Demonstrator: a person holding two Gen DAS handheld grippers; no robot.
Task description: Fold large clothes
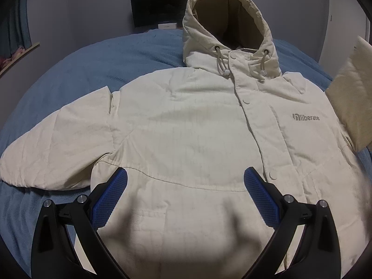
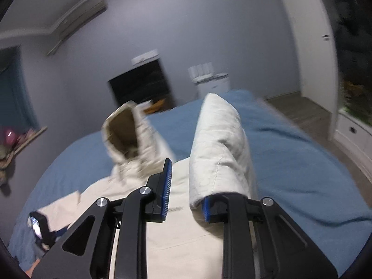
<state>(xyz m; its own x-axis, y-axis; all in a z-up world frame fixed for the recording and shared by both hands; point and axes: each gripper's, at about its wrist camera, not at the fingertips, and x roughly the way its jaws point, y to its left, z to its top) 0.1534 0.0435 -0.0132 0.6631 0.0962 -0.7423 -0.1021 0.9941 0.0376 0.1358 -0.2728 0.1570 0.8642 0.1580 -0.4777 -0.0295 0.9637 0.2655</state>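
Blue bedding [image 1: 97, 65] covered the bed, with bare blanket showing beyond the hood and past both sleeves of the cream jacket [image 1: 186, 121], which lay face up and snapped shut in the middle of the bed. Its hood [image 1: 227, 23] pointed toward the grey wall and dark screen [image 1: 160, 7]. One sleeve [image 1: 53, 148] lay flat out from the jacket's side, its cuff near the bed's edge. The left gripper [image 1: 185, 176] hovered above the jacket's lower front, jaws spread wide and holding nothing. The right gripper [image 2: 183, 195] had its jaws parted, the other sleeve [image 2: 218, 146] draped over one finger and raised off the jacket; whether it was pinched could not be told.
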